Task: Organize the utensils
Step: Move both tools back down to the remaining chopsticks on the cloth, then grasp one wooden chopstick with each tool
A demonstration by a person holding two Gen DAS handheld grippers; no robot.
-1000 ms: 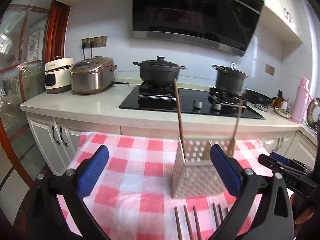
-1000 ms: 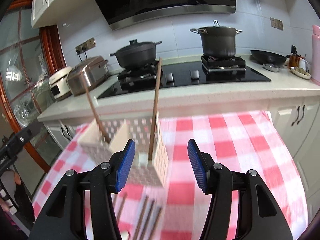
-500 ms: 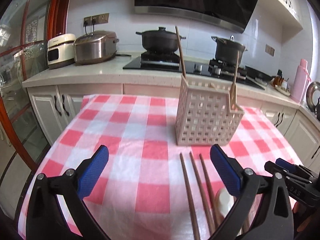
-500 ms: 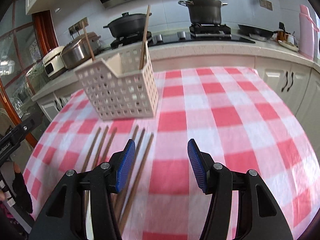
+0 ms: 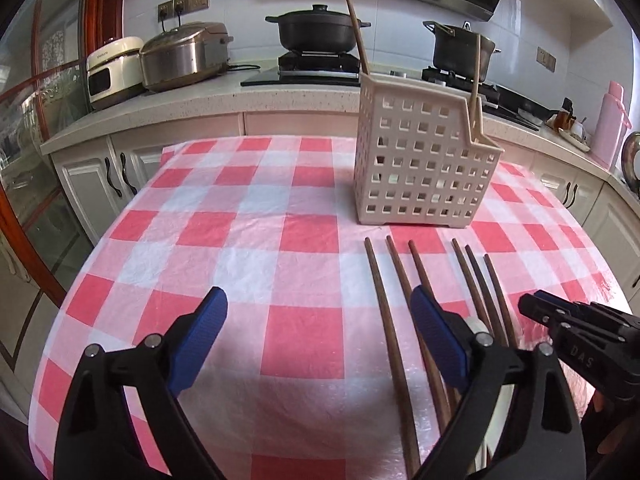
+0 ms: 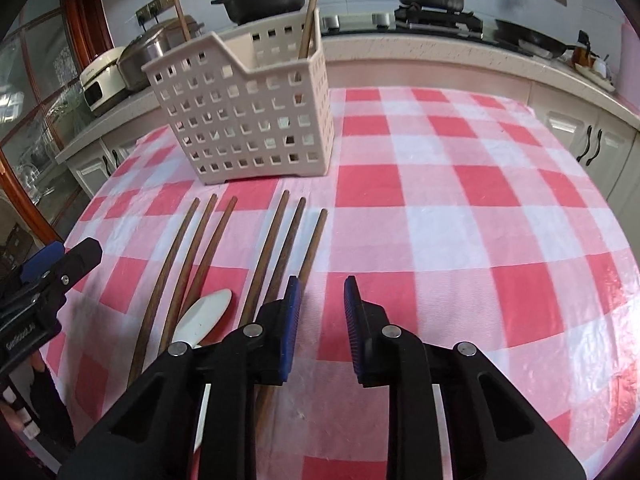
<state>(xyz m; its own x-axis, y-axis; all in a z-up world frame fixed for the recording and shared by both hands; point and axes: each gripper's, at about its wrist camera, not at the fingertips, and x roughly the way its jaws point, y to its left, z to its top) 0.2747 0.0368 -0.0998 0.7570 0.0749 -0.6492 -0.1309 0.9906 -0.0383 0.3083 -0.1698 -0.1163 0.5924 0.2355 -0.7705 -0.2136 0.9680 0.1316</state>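
A beige perforated utensil basket stands on the red-checked tablecloth with two chopsticks upright in it. Several brown chopsticks lie in front of it, beside a white spoon. My left gripper hovers low over the cloth, its jaws wide and closing slightly, nothing gripped; its right finger overlaps the left chopsticks. My right gripper sits just right of the rightmost chopstick, its jaws closing with only bare cloth between them.
Behind the table runs a counter with a rice cooker, a white appliance, two dark pots on the hob and a pink flask. White cabinets flank the table. The cloth drops off at the left and near edges.
Both grippers have come down toward the table and tilted downward, so the lying chopsticks and spoon now fill the foreground. The right jaws have narrowed a lot, the left jaws slightly.
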